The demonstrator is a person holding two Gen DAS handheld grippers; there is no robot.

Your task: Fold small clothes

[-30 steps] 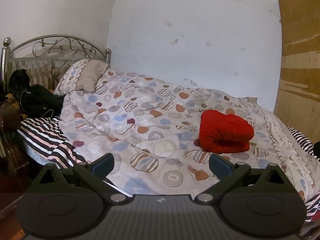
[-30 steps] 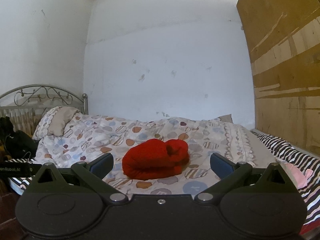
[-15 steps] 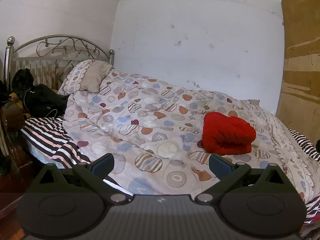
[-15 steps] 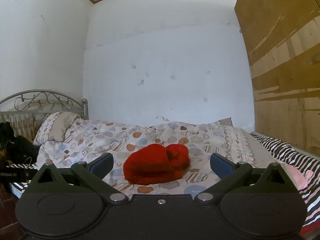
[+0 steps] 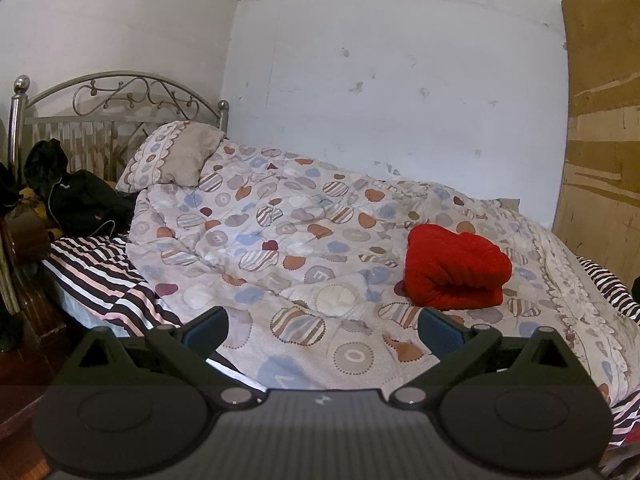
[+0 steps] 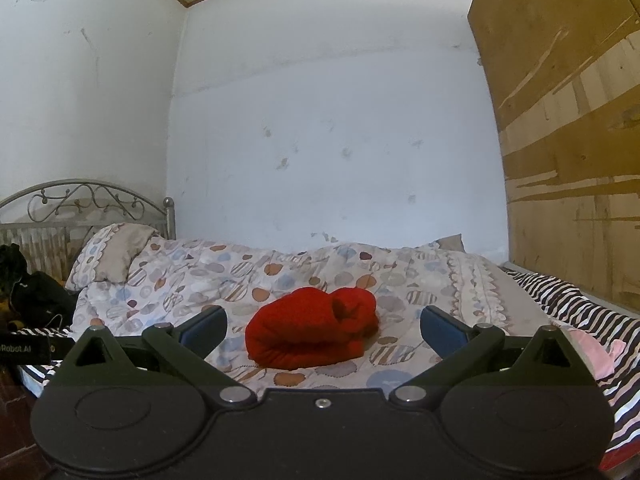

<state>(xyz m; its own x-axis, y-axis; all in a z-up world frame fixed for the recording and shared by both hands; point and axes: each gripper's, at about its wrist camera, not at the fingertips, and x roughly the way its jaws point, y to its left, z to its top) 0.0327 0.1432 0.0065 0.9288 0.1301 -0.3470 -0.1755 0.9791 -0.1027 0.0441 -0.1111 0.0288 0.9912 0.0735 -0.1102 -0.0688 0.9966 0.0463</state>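
My left gripper point(image 5: 322, 326) sits low in the frame with its fingers point(image 5: 206, 326) spread wide and nothing between them. Ahead of it lies the bed, covered by a quilt point(image 5: 280, 240) printed with circles and hearts. The red garment point(image 5: 454, 270) rests on that quilt at the right of centre in the left wrist view, bundled into a thick folded roll, well apart from my left fingers.

My right gripper point(image 6: 322, 328) is likewise low in its frame, fingers point(image 6: 440, 334) spread apart and holding nothing. In this view the red garment point(image 6: 312, 334) shows in the gap between them, beyond the tips, lying on the quilt point(image 6: 240, 272) untouched.

A pillow point(image 5: 176, 158) leans at the upper left against the metal headboard point(image 5: 116, 100). Dark clothing point(image 5: 76, 196) is heaped at the left edge, on the striped sheet point(image 5: 100, 276). A wooden panel point(image 6: 568, 140) fills the right side of the right wrist view, and something pink point(image 6: 592, 354) lies on the striped sheet at the lower right.
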